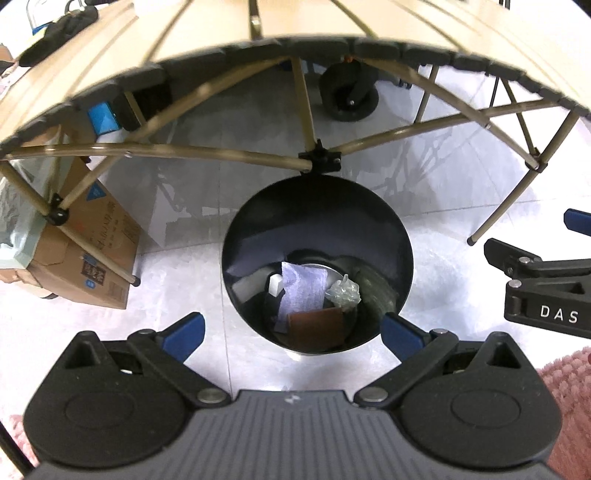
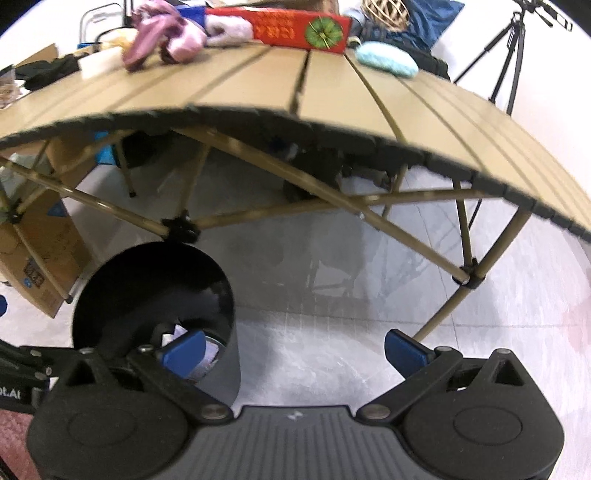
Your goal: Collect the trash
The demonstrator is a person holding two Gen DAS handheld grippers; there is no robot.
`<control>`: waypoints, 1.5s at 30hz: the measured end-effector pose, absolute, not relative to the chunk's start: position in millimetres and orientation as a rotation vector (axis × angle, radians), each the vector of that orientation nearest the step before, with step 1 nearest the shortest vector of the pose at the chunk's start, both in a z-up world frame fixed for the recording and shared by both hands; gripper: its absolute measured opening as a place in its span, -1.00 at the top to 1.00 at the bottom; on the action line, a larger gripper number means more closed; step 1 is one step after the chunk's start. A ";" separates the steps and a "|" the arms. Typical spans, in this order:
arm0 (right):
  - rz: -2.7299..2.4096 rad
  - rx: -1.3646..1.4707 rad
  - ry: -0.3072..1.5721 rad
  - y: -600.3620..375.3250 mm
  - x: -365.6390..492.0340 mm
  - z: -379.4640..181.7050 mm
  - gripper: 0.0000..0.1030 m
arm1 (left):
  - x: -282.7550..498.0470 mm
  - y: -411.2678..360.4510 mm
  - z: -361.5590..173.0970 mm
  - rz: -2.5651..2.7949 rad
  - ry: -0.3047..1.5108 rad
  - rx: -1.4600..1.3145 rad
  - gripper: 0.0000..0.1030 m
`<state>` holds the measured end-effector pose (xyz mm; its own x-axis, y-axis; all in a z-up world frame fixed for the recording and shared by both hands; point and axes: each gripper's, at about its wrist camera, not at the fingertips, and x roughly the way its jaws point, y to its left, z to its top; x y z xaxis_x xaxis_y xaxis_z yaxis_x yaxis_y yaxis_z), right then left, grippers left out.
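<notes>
The bin (image 1: 317, 258) stands on the pale tiled floor (image 1: 192, 354), just in front of the counter's near edge, mouth up. Down inside it: a purple-white sheet (image 1: 301, 291), a brown card (image 1: 317, 326), a crumpled clear wrapper (image 1: 345, 293) and a small white piece (image 1: 275, 284), all lying together at the bottom.

The left tool (image 1: 291, 328) hangs right over the bin, jaws spread wide and empty — its blue fingertips (image 1: 186, 328) sit one on each side of the rim. From the right wrist view the bin (image 2: 155, 295) sits low and left, and the right tool (image 2: 295, 350) is off to the side of it, jaws also wide apart with nothing between them; one blue fingertip (image 2: 184, 350) overlaps the bin's mouth, the other is over bare floor. In the left view the right tool (image 1: 539, 280) shows at the right edge, near the bin but apart from it.

Above, the slatted tan counter (image 2: 332, 96) on thin crossed legs (image 2: 369, 221). On its far side — a red box (image 2: 295, 29), pink cloth (image 2: 166, 37), a light-blue fuzzy thing (image 2: 388, 62). A cardboard box (image 1: 88, 258) stands on the floor to the left, a black wheel (image 1: 347, 96) under the counter, a tripod (image 2: 509, 48) at far right, a pink rug (image 1: 569, 398) near the tools.
</notes>
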<state>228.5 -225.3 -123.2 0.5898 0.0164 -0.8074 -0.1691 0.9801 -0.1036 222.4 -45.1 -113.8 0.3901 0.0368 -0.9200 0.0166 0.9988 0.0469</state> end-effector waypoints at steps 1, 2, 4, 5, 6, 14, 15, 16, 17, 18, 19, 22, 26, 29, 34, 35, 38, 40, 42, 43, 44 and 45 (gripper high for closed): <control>0.111 -0.182 0.925 -223.6 225.3 -119.6 -1.00 | 219.4 -44.0 -109.7 0.012 1.160 0.051 -1.00; 0.115 -0.188 0.916 -222.1 222.2 -116.0 -1.00 | 216.3 -43.1 -105.1 0.013 1.147 0.052 -1.00; 0.123 -0.195 0.887 -219.4 215.5 -108.5 -1.00 | 209.9 -41.4 -95.4 0.014 1.120 0.056 -1.00; 0.127 -0.198 0.876 -218.2 212.4 -104.5 -1.00 | 207.3 -41.4 -90.7 0.014 1.107 0.057 -1.00; 0.131 -0.201 0.863 -217.1 209.3 -100.1 -1.00 | 204.4 -40.6 -84.8 0.015 1.092 0.057 -1.00; 0.165 -0.219 0.734 -205.5 192.3 -55.5 -1.00 | 192.2 -32.0 -42.6 0.035 0.953 0.058 -1.00; 0.169 -0.218 0.717 -204.4 191.6 -49.8 -1.00 | 191.5 -30.5 -37.5 0.039 0.936 0.057 -1.00; 0.172 -0.218 0.700 -203.2 191.1 -43.9 -1.00 | 191.4 -29.0 -33.2 0.043 0.918 0.056 -1.00; 0.175 -0.217 0.684 -202.3 190.9 -38.4 -1.00 | 191.3 -27.1 -27.5 0.049 0.899 0.051 -1.00; 0.178 -0.216 0.668 -201.4 190.7 -33.1 -1.00 | 191.6 -24.9 -23.2 0.053 0.887 0.046 -1.00; 0.180 -0.215 0.652 -200.1 190.7 -27.8 -1.00 | 192.3 -22.5 -19.0 0.058 0.872 0.038 -1.00; 0.187 -0.209 0.612 -196.1 192.5 -14.9 -1.00 | 195.5 -15.6 -5.6 0.077 0.828 0.019 -1.00; 0.194 -0.193 0.571 -193.1 197.9 -2.8 -1.00 | 203.9 -7.4 8.4 0.096 0.779 -0.009 -1.00; 0.200 -0.177 0.543 -191.3 204.7 4.5 -1.00 | 215.2 -1.9 12.8 0.109 0.763 -0.038 -1.00; 0.214 -0.152 0.511 -187.9 218.4 9.4 -1.00 | 227.1 8.9 17.3 0.139 0.729 -0.073 -1.00; 0.220 -0.147 0.505 -186.7 221.8 9.9 -1.00 | 230.8 11.3 18.2 0.149 0.722 -0.080 -1.00; 0.239 -0.130 0.478 -182.2 231.0 10.0 -1.00 | 243.7 18.1 20.4 0.182 0.704 -0.092 -1.00; 0.251 -0.114 0.462 -178.8 239.5 9.3 -1.00 | 252.4 22.6 22.8 0.203 0.684 -0.103 -1.00; 0.268 -0.106 0.451 -174.6 249.3 8.4 -1.00 | 261.3 27.8 25.0 0.222 0.665 -0.112 -1.00; 0.275 -0.103 0.446 -172.2 254.3 7.8 -1.00 | 265.8 29.6 25.3 0.231 0.658 -0.115 -1.00; 0.284 -0.099 0.442 -170.1 259.5 7.4 -1.00 | 271.1 32.2 25.5 0.240 0.652 -0.119 -1.00; 0.293 -0.095 0.437 -168.0 264.8 6.9 -1.00 | 275.7 34.4 25.7 0.247 0.649 -0.121 -1.00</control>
<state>264.8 -168.0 6.9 0.8648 0.2591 -0.4301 -0.2995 0.9537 -0.0276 275.7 34.4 25.7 0.7686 0.1891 -0.6112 -0.2644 0.9638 -0.0343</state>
